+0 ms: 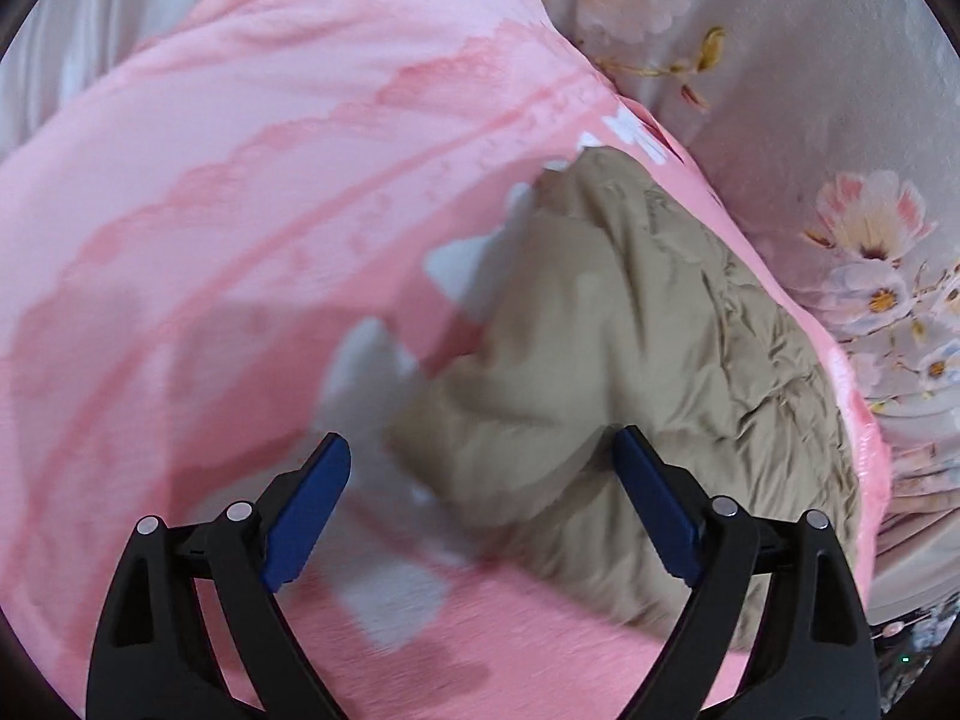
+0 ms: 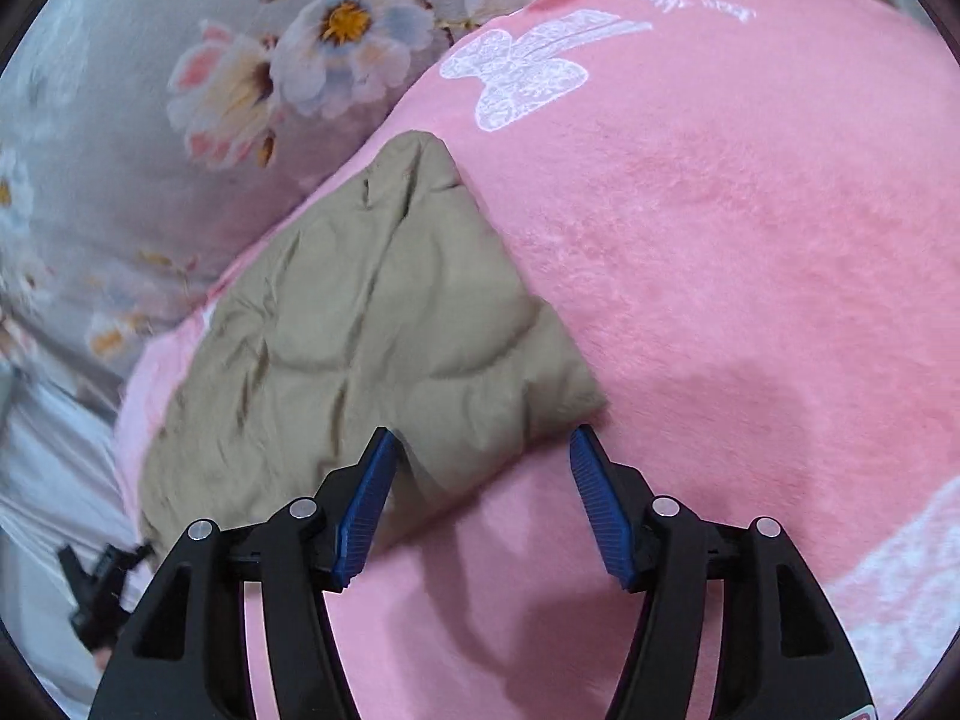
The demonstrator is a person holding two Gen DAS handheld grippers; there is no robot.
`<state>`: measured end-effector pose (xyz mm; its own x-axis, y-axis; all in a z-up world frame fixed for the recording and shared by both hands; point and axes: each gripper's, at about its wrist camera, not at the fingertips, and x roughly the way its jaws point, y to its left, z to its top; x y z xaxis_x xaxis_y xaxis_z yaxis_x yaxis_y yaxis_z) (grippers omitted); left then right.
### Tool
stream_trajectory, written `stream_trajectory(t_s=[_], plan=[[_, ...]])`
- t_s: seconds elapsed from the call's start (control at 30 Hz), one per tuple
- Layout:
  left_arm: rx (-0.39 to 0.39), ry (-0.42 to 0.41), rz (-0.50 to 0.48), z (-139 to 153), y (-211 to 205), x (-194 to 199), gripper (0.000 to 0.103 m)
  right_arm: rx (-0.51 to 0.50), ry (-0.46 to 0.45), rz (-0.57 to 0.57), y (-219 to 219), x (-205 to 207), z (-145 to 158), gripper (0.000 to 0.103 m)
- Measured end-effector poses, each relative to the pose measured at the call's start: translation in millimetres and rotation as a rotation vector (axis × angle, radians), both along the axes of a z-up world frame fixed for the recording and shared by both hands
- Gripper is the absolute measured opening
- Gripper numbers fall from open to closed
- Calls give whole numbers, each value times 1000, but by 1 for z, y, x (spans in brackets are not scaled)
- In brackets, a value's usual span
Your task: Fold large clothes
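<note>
Left wrist view: khaki quilted jacket (image 1: pixel 630 360) on pink blanket (image 1: pixel 240 180).

blurred white prints (image 1: pixel 384 360), jacket (image 1: pixel 630 372) edge smeared

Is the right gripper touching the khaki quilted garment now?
Cannot tell. In the right wrist view the right gripper is open around a corner of the khaki quilted garment; one finger overlaps the fabric, yet contact is not plain.
</note>
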<state>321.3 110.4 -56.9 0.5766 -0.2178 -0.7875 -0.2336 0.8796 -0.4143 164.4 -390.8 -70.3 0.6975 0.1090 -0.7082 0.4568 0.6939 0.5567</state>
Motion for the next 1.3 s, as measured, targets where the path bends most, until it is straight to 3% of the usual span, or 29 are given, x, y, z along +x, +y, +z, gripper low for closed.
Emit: stream_trajectory(t_s=[0.03, 0.1, 0.13, 0.17, 0.23, 0.4, 0.6, 0.7, 0.77, 1.0, 1.17, 1.23, 1.3], plan=[[-16, 4, -10, -1, -4, 5, 72, 15, -1, -10, -1, 4, -1, 58], [-15, 21, -24, 0, -10, 11, 52, 12, 14, -35, 1, 12, 1, 32], [-6, 19, -30, 4, -13, 10, 35, 0, 13, -33, 3, 13, 6, 25], [3, 16, -41, 8, -14, 8, 28, -12, 6, -22, 4, 13, 11, 16], [27, -6, -79, 22, -17, -3, 18, -81, 2, 16, 11, 8, 30, 13], [94, -26, -149, 52, -6, -54, 13, -321, 62, 153, 46, -34, 67, 12], [149, 35, -198, 54, 21, -154, 14, -350, 206, 289, 76, -115, 55, 14], [135, 67, -181, 48, 35, -183, 14, -344, 282, 342, 86, -139, 40, 16], [139, 61, -174, 51, 40, -196, 14, -345, 293, 361, 90, -145, 48, 17], [138, 21, -154, 66, 41, -201, 14, -551, 219, 458, 134, -161, 124, 21], [184, -11, -152, 78, 30, -202, 14, -502, 54, 511, 159, -157, 164, 21], [190, -29, -149, 84, 27, -204, 14, -489, 32, 564, 179, -142, 159, 18], [192, -48, -151, 89, 26, -206, 14, -450, 28, 620, 200, -121, 147, 8]])
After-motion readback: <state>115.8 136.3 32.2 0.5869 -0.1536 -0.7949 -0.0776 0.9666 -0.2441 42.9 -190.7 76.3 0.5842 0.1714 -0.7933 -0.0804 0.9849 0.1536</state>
